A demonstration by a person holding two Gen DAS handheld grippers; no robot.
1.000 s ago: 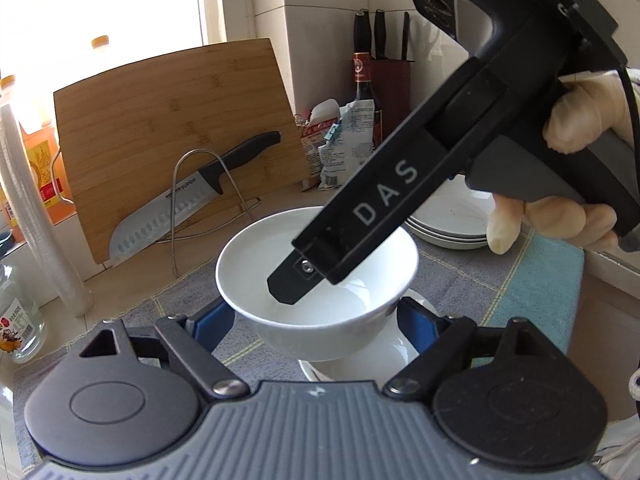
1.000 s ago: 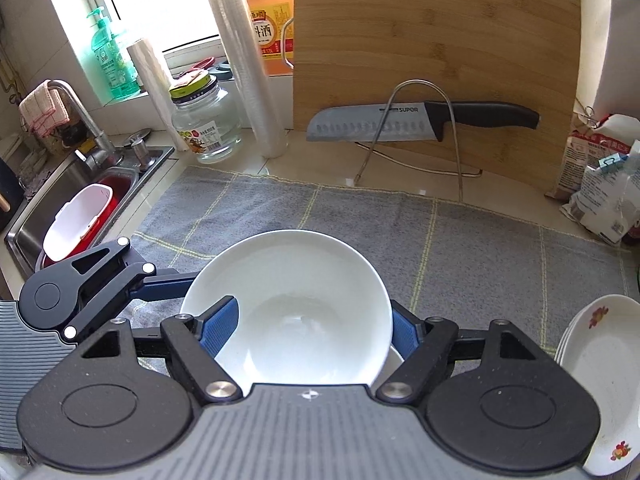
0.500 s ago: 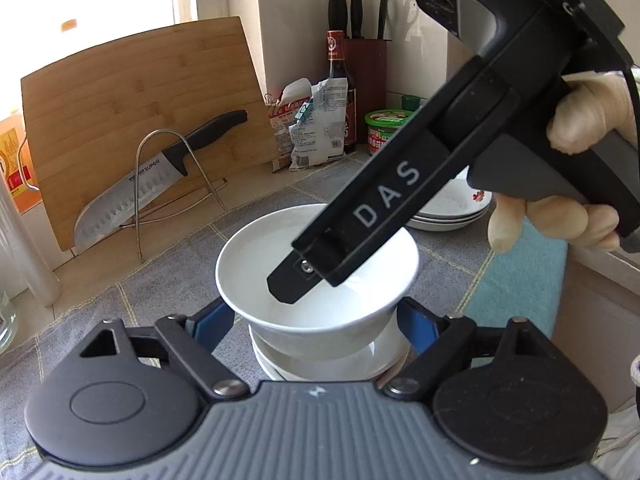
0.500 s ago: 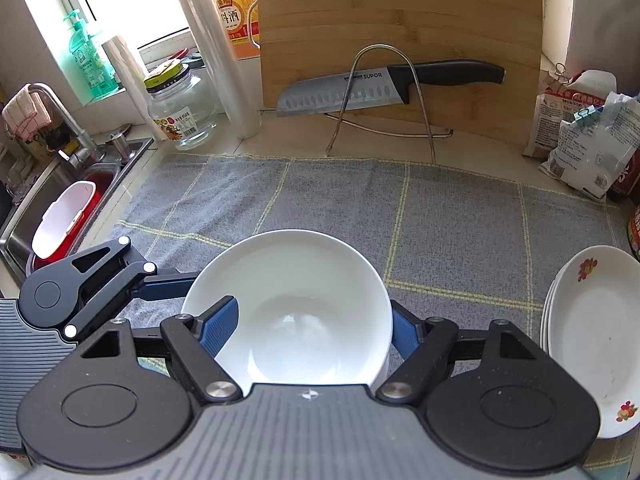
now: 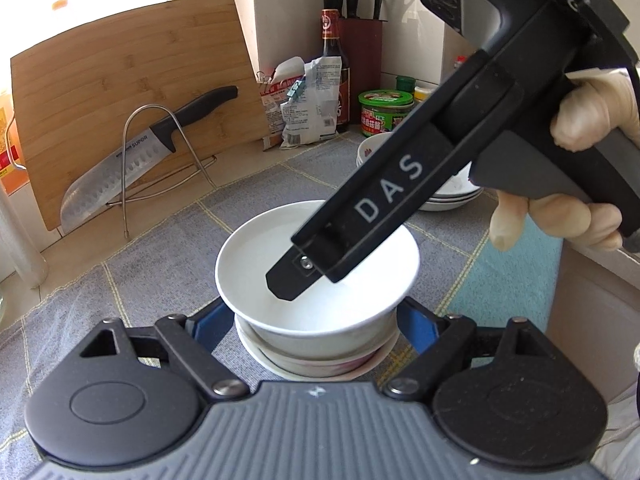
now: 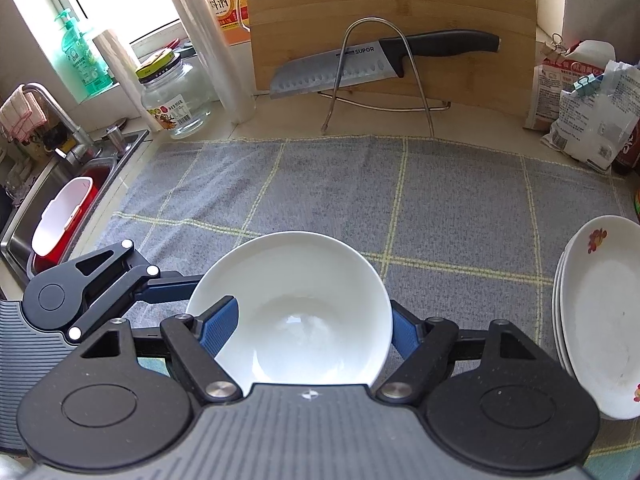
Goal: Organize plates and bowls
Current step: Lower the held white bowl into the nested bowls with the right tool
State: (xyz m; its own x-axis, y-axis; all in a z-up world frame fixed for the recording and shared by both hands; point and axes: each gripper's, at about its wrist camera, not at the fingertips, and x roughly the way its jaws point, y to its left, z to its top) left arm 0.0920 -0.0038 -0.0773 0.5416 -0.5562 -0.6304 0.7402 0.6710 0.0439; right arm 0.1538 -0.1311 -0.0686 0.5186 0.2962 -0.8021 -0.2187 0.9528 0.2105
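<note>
Your right gripper (image 6: 308,330) pinches the bowl's (image 5: 316,276) rim, left gripper (image 5: 316,320) spread around it above the stack (image 5: 316,360); an off-centre release could tip it.

Left wrist view looked down along own fingers, close over white bowl (image 5: 316,276) at frame centre, facing counter corner. Right wrist view looked steeper down at same bowl (image 6: 296,312), facing window wall. Both shared bowl, grey mat (image 6: 400,200), cutting board (image 5: 128,92), knife (image 6: 380,60), plate stack (image 6: 600,320).
</note>
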